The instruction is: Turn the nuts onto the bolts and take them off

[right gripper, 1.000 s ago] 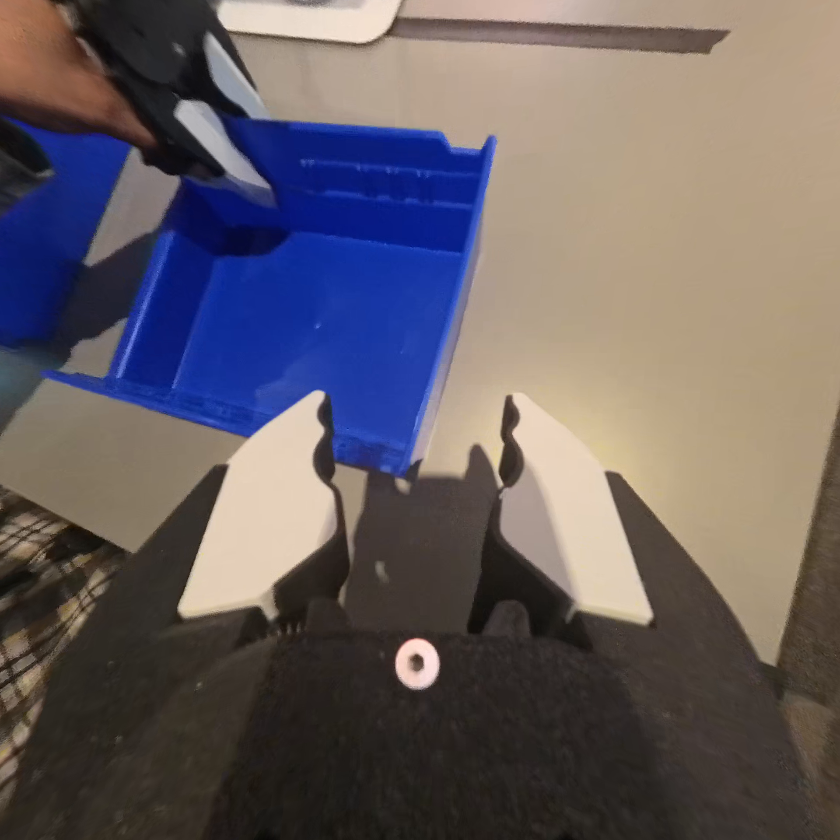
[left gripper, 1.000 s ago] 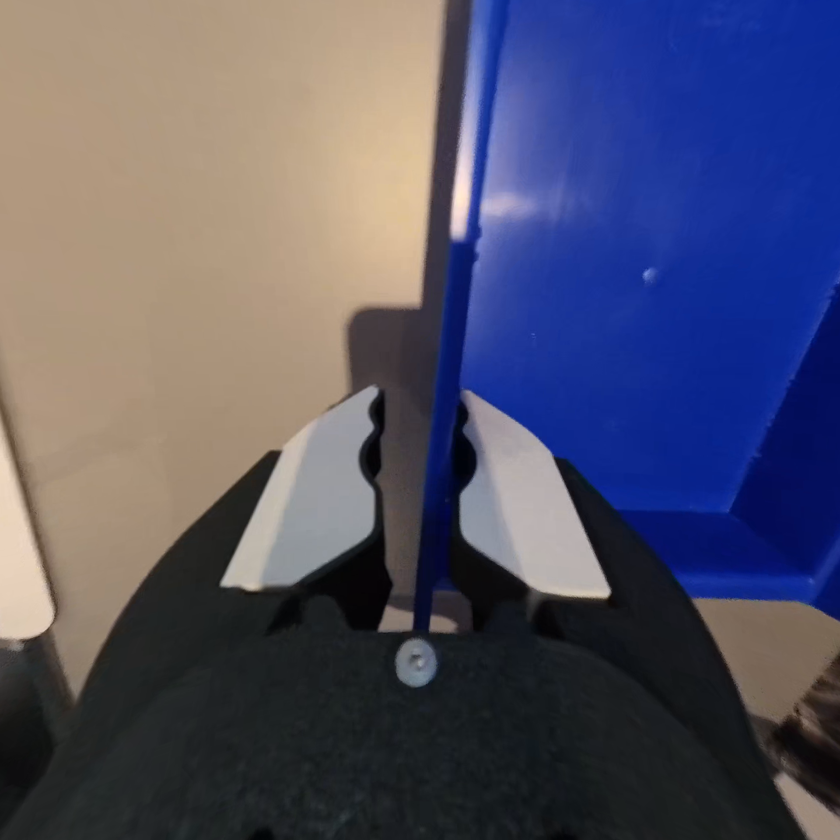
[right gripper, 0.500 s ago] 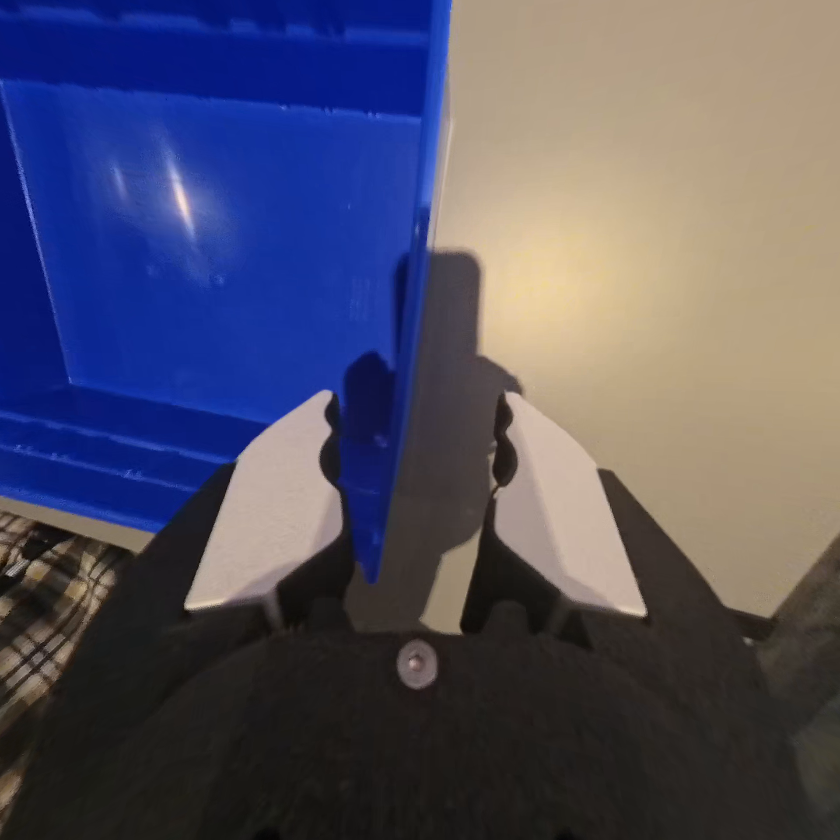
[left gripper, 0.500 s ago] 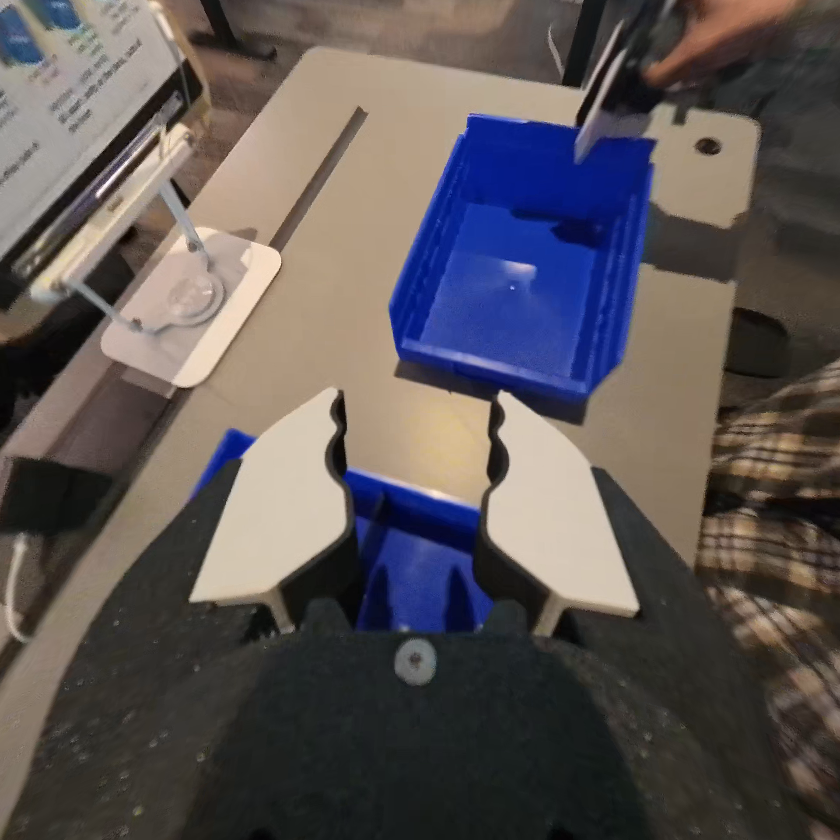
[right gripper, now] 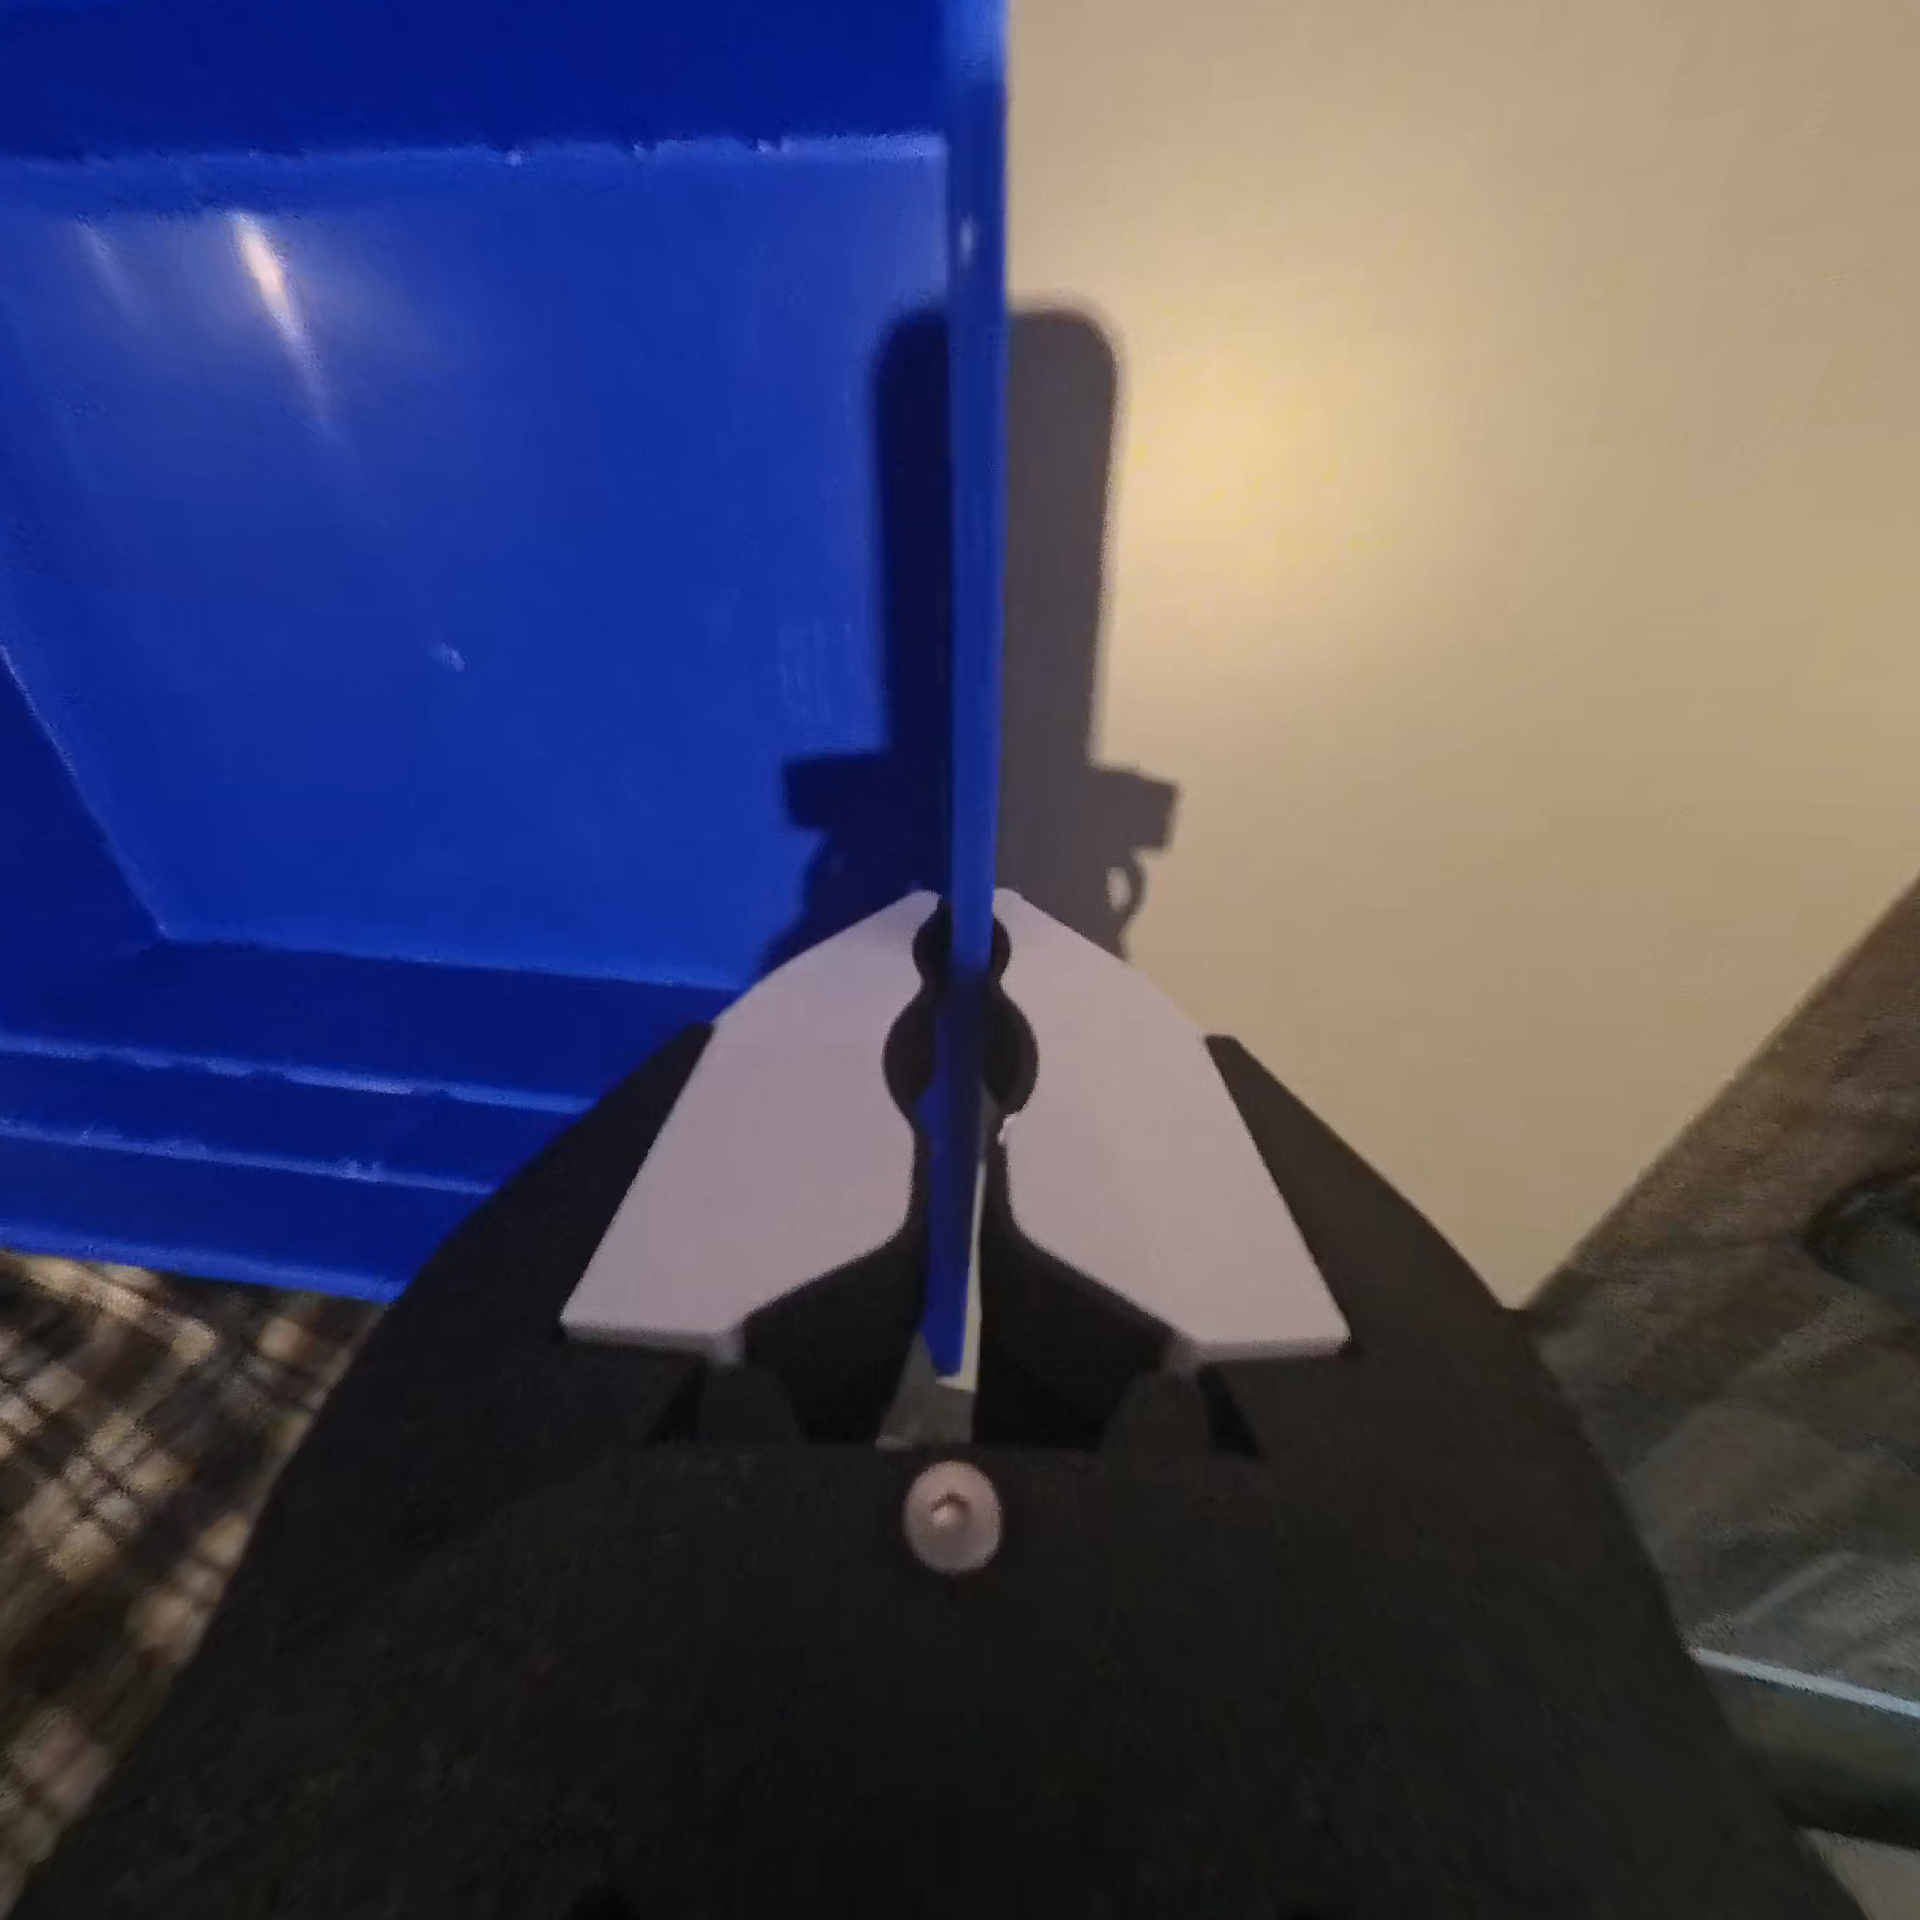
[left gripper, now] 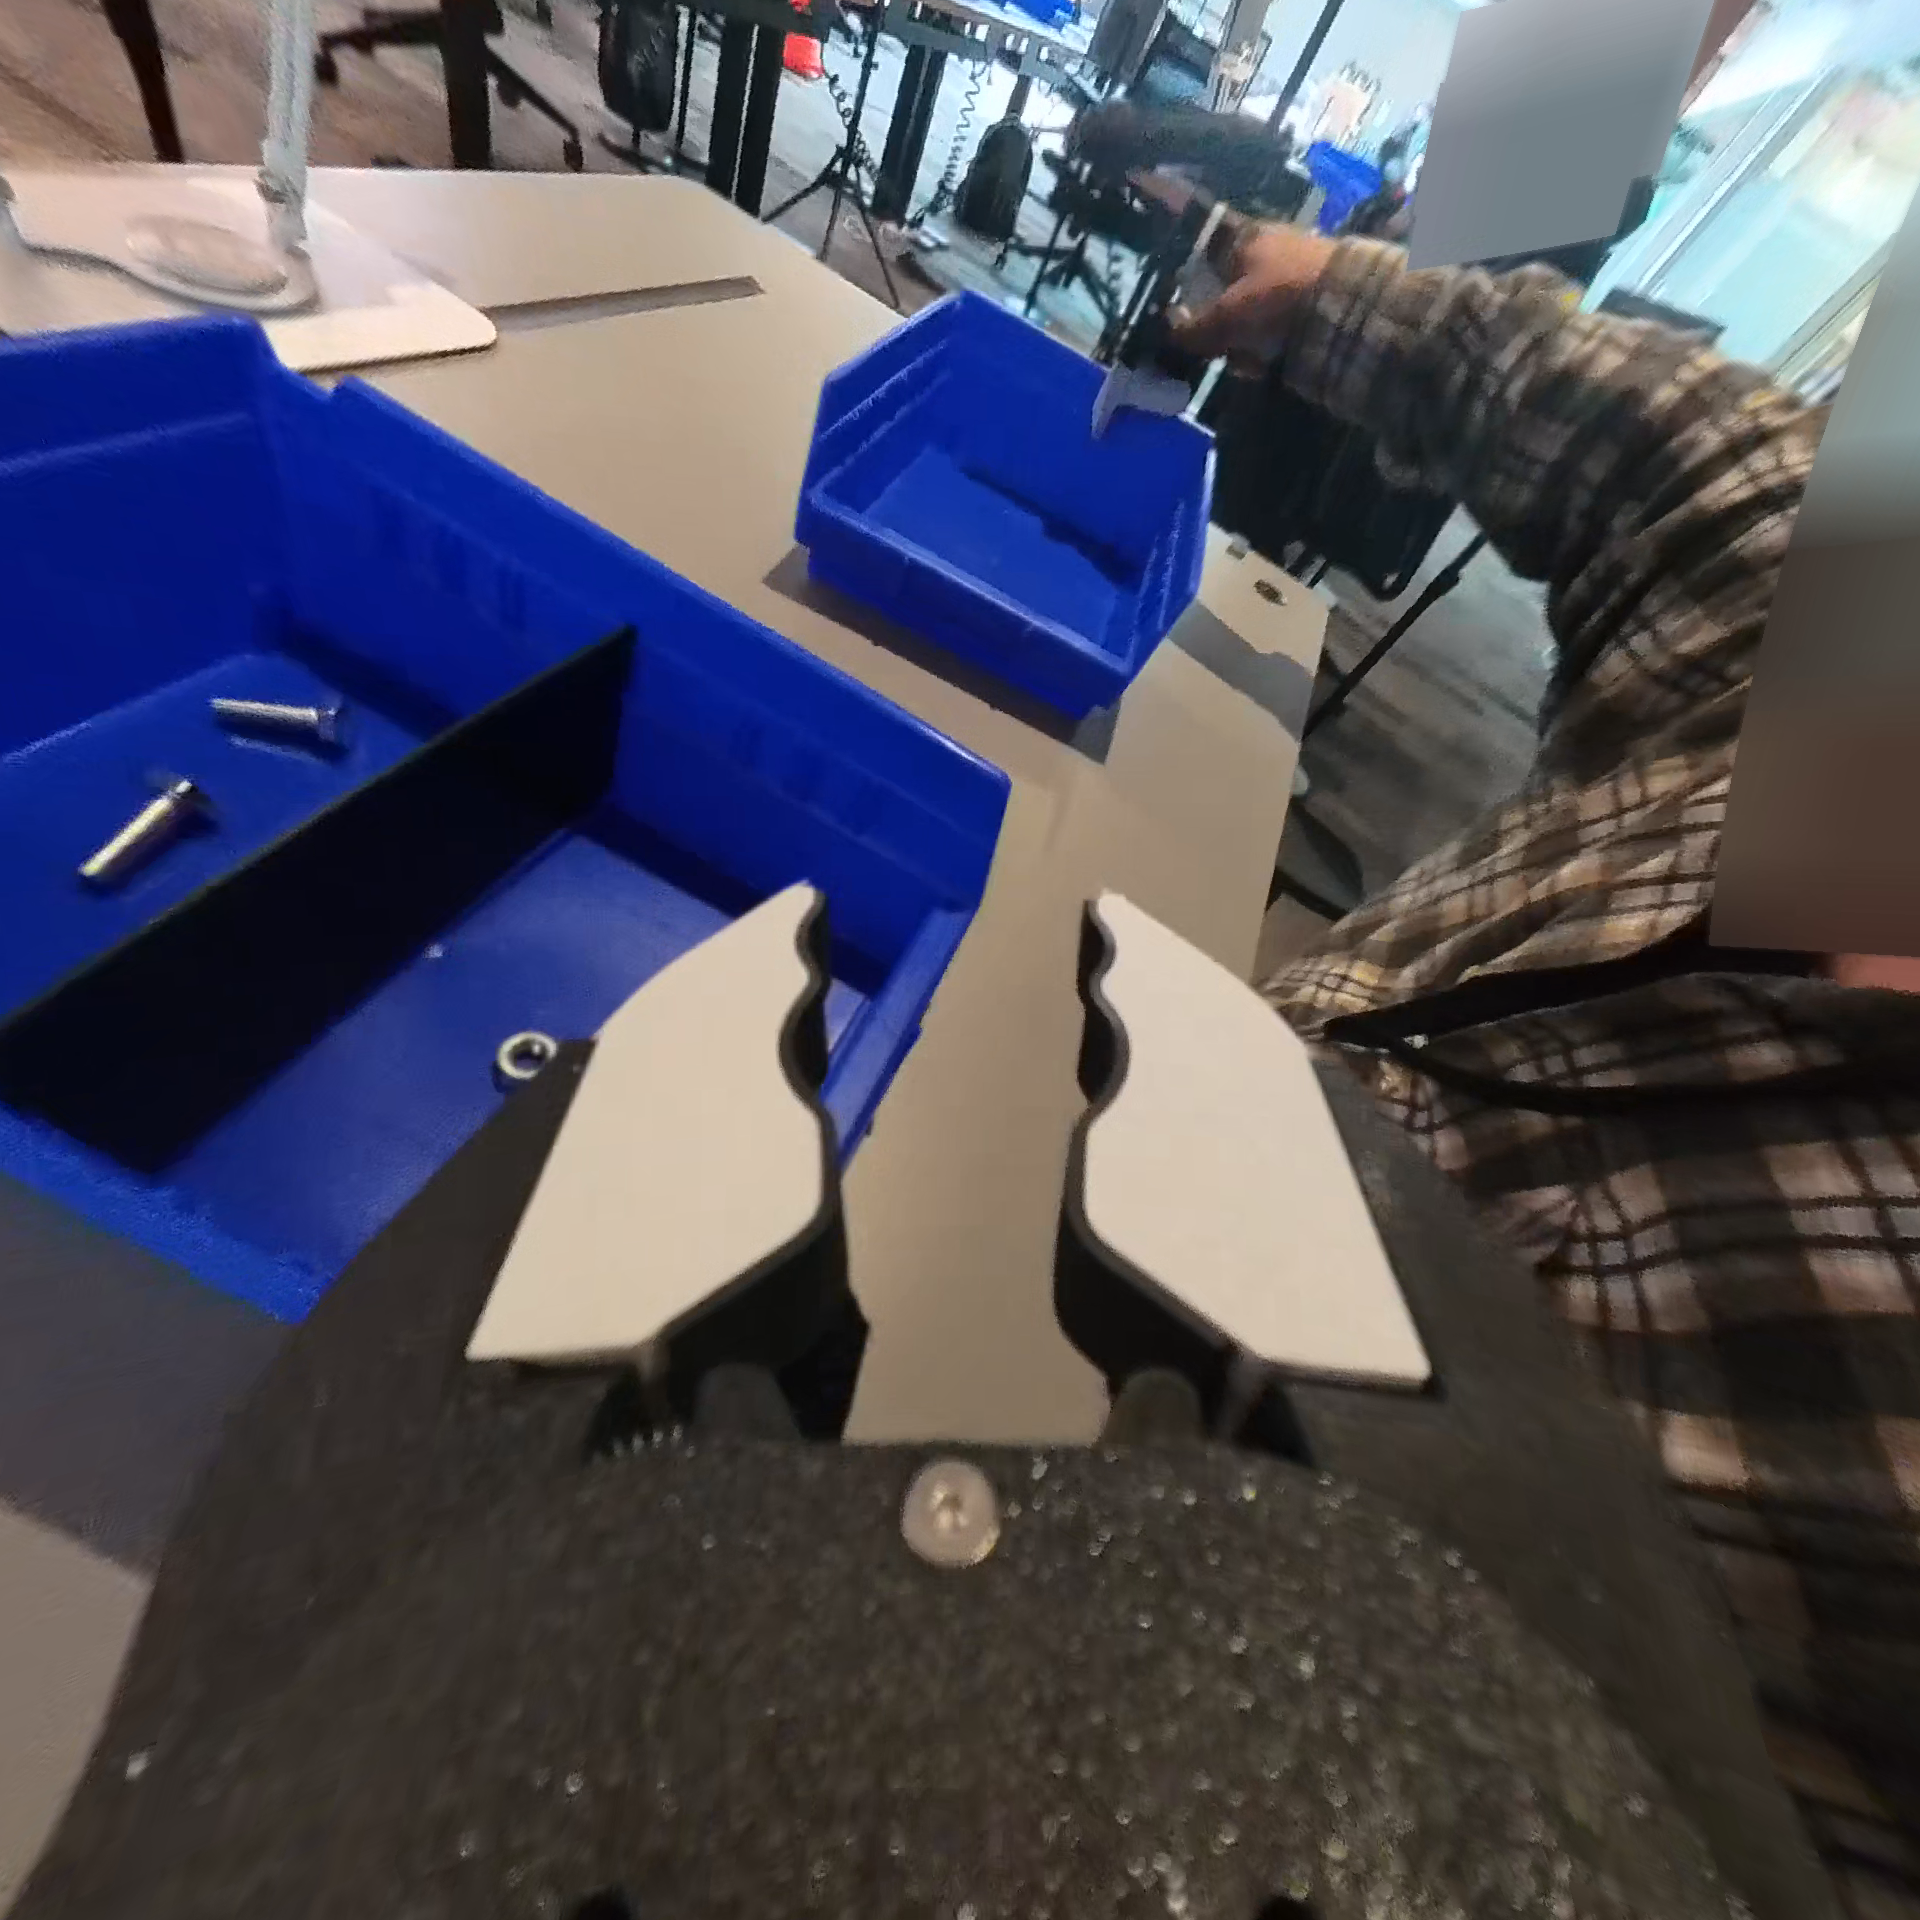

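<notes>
Currently, at the left of the left wrist view, the divided blue bin [left gripper: 312, 582] holds two bolts [left gripper: 140, 828] in its far compartment and one nut [left gripper: 516, 1058] in the near one, with the left gripper [left gripper: 951, 1023] held wide and empty over the bench [left gripper: 644, 416] at frame centre. At upper right the empty blue bin [left gripper: 997, 530] is clamped at its side wall by the right gripper [right gripper: 961, 997]. Judged stage: bin positioning, no threading begun; next, release the wall, then pick a bolt and the nut.
</notes>
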### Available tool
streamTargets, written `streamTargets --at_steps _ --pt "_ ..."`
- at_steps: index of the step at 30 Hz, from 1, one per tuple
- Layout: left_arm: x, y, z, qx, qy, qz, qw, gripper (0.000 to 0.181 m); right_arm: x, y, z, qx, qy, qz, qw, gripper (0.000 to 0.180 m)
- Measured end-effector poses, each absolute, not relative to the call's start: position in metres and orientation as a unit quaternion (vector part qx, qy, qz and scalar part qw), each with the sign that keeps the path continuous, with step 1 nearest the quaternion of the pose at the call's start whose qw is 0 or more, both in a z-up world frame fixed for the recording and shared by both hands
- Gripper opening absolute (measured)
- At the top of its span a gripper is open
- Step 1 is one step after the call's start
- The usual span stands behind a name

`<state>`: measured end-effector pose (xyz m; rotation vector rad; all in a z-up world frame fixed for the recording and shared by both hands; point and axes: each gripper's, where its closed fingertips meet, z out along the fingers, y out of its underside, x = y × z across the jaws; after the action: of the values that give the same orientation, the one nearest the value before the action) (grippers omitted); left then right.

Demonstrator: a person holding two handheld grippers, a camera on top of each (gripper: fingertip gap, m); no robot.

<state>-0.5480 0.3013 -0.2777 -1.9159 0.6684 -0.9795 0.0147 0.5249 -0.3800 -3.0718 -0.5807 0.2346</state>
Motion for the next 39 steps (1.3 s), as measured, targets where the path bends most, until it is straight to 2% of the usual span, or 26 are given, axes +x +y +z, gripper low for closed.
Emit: streamTargets --at_steps 10,17,23,26,28,29,34,36,39 --pt "-0.535 0.316 -0.261 -0.759 0.265 -0.392 0.446 0.044 0.073 0.602 -0.38 -0.93 -0.365 0.046 0.014 0.004" --pt "-0.505 0.319 -0.26 -0.771 0.293 -0.377 0.42 0.044 0.044 0.674 -0.381 -0.844 -0.536 0.01 0.028 0.009" --pt "-0.49 0.314 -0.253 -0.765 0.293 -0.392 0.417 0.044 0.02 0.712 -0.374 -0.826 -0.56 -0.041 0.049 0.016" --pt "-0.495 0.309 -0.248 -0.759 0.291 -0.393 0.43 0.044 0.019 0.721 -0.331 -0.857 -0.488 -0.091 0.14 0.037" --pt "-0.502 0.306 -0.245 -0.752 0.283 -0.397 0.444 0.044 0.022 0.702 -0.3 -0.908 -0.366 -0.093 0.181 0.082" --pt "-0.505 0.304 -0.244 -0.748 0.279 -0.401 0.449 0.044 0.022 0.68 -0.291 -0.932 -0.308 -0.071 0.179 0.088" --pt "-0.519 0.287 -0.246 -0.726 0.271 -0.421 0.471 0.044 0.011 0.565 -0.286 -0.97 -0.126 0.05 0.203 0.086" --pt "-0.523 0.279 -0.246 -0.718 0.271 -0.427 0.478 0.043 0.009 0.532 -0.297 -0.969 -0.096 0.086 0.212 0.083" --pt "-0.528 0.27 -0.247 -0.707 0.273 -0.439 0.482 0.043 0.002 0.49 -0.328 -0.974 -0.047 0.144 0.17 0.08"
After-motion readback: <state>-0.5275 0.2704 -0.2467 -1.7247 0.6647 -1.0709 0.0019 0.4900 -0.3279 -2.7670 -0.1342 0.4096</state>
